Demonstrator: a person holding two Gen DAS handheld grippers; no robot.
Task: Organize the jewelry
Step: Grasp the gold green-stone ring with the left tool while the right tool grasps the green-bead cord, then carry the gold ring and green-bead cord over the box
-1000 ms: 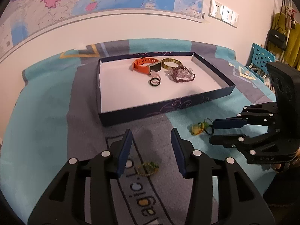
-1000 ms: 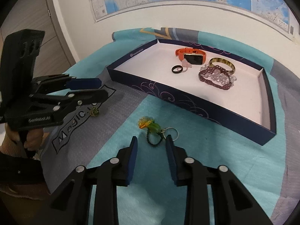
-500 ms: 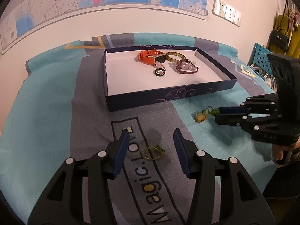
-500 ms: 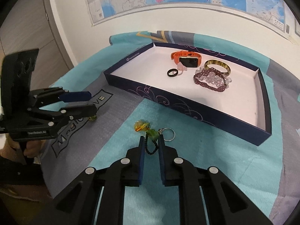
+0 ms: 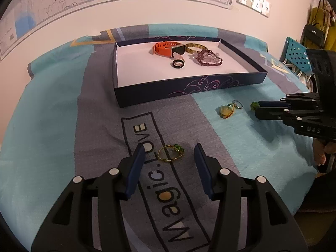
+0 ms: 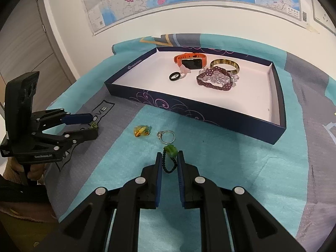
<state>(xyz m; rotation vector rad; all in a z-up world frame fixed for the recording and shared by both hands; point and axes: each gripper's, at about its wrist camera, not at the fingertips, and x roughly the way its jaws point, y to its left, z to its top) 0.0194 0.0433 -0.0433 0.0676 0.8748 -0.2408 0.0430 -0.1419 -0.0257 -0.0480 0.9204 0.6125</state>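
Left wrist view.
- Left tool: jaws about half open, pads clear of everything. Between the tips, on the grey band of the cloth, lies a gold ring with a green stone, flat, stone toward the box.
- Box: shallow, dark blue, white floor, long axis running left to right. Inside, at the far side: orange watch, amber bangle, black ring, purple bead bracelet.
- In front of the box's right end, on turquoise cloth: yellow pendant and a silver ring just beside it.
- Right tool: enters from the right, jaws narrow, a green bead at its tip.

Right wrist view.
- Right tool: jaws narrow, closed on a black bead cord; its green bead pokes out past the tips toward the box. The cord's long axis runs along the fingers.
- Silver ring lies just beyond the bead; yellow pendant to its left, both in front of the box.
- Left tool: left of the pendant, jaws apart over the gold ring, only the green stone showing.
- Box contents as listed: orange watch, amber bangle, black ring, purple bead bracelet.
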